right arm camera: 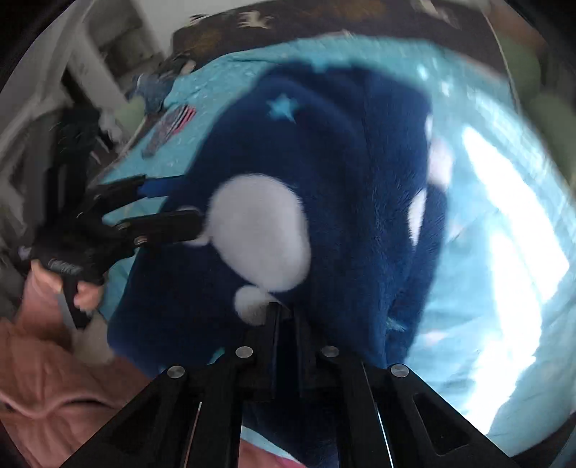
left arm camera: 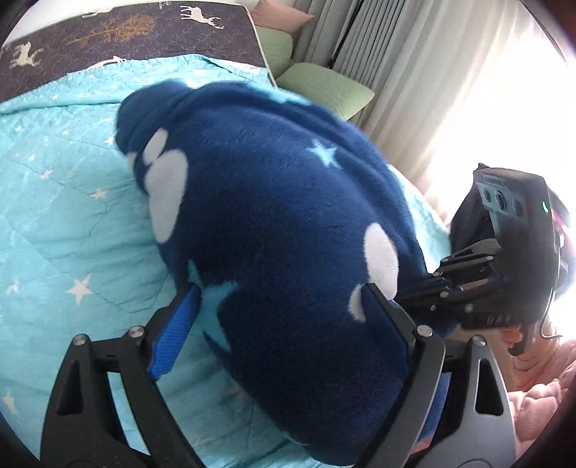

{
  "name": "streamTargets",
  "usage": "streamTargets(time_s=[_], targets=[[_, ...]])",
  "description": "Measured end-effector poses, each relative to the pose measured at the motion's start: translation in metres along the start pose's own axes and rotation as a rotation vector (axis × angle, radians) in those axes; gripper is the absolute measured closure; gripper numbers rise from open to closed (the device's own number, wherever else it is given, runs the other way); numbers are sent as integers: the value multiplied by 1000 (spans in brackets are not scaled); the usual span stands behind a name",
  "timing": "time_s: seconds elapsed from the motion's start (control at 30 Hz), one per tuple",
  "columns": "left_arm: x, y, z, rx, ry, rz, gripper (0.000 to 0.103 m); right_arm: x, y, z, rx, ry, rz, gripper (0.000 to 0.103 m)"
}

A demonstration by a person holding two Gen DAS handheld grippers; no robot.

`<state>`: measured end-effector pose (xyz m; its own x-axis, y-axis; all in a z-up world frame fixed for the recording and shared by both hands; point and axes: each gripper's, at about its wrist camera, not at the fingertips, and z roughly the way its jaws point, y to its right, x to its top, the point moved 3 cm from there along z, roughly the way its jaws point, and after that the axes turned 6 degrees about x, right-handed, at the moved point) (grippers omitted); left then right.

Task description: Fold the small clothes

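- Navy fleece garment [left arm camera: 273,216], fuzzy, printed with white blobs and pale blue stars, lies bunched on a turquoise star-print quilt [left arm camera: 64,201] that covers the bed.
- Left wrist view: the garment fills the centre, running from 11 o'clock down to 5 o'clock; its near edge sits between the spread fingers.
- Left gripper [left arm camera: 280,324]: released, jaws wide apart, blue-padded finger at 7 o'clock, the other at 4 o'clock lying against the fleece. Nothing pinched between them.
- Right gripper [right arm camera: 279,309]: clenched, fingers drawn together at 6 o'clock of its own view, their tips buried in the fleece edge just below a big white patch [right arm camera: 259,230]. It grasps the garment there.
- In the left wrist view the right gripper enters from 3 o'clock, its fingers reaching the fleece's right edge.
- In the right wrist view the left gripper comes in from 9 o'clock, one finger touching the garment beside the white patch. This view is motion-blurred.
- Dark deer-print cover [left arm camera: 122,32] at 12 o'clock beyond the quilt; green cushions [left arm camera: 324,86] and pale curtains [left arm camera: 378,46] at 1 o'clock.
- Pink sleeve [right arm camera: 54,388] at 8 o'clock.
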<state>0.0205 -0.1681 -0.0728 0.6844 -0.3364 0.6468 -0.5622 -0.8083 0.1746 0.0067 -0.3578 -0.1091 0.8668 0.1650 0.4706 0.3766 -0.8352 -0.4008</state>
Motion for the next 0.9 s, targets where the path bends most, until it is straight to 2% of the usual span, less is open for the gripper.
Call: streamTargets(time_s=[0.03, 0.1, 0.13, 0.23, 0.3, 0.33, 0.37, 0.43, 0.47, 0.57, 0.63, 0.73, 0.8, 0.87, 0.9], targets=[[-1, 1, -4, 0, 6, -5, 14, 0, 4, -1, 41, 10, 42, 100], [0, 1, -15, -51, 6, -38, 18, 1, 3, -10, 49, 36, 42, 100], [1, 2, -19, -90, 4, -51, 20, -2, 4, -14, 45, 44, 38, 100], [4, 14, -46, -276, 47, -47, 20, -1, -3, -18, 52, 44, 38, 99], [0, 22, -53, -362, 48, -28, 20, 1, 5, -31, 98, 70, 71, 96], [-5, 27, -52, -381, 30, -11, 20, -3, 6, -36, 120, 88, 83, 96], [-10, 29, -48, -370, 13, 6, 20, -3, 8, -42, 134, 106, 88, 96], [-23, 34, -27, -272, -28, 80, 21, -9, 14, -42, 130, 111, 98, 96], [-27, 35, -21, -252, -31, 109, 21, -11, 18, -36, 128, 94, 111, 98], [-41, 48, -13, -156, 9, 234, 21, -14, 27, -13, 128, 50, 151, 103], [-42, 54, -15, -115, 12, 269, 20, -6, 28, -6, 133, 47, 176, 103], [-31, 55, -29, -114, 11, 263, 21, 1, 19, -14, 124, 38, 151, 103], [-15, 50, -47, -111, 55, 247, 20, 16, 12, -23, 122, 49, 130, 99], [5, 41, -65, -82, 135, 234, 20, 30, 1, -48, 82, 133, 64, 98], [15, 35, -71, -61, 163, 221, 20, 40, -5, -59, 42, 183, 24, 92]])
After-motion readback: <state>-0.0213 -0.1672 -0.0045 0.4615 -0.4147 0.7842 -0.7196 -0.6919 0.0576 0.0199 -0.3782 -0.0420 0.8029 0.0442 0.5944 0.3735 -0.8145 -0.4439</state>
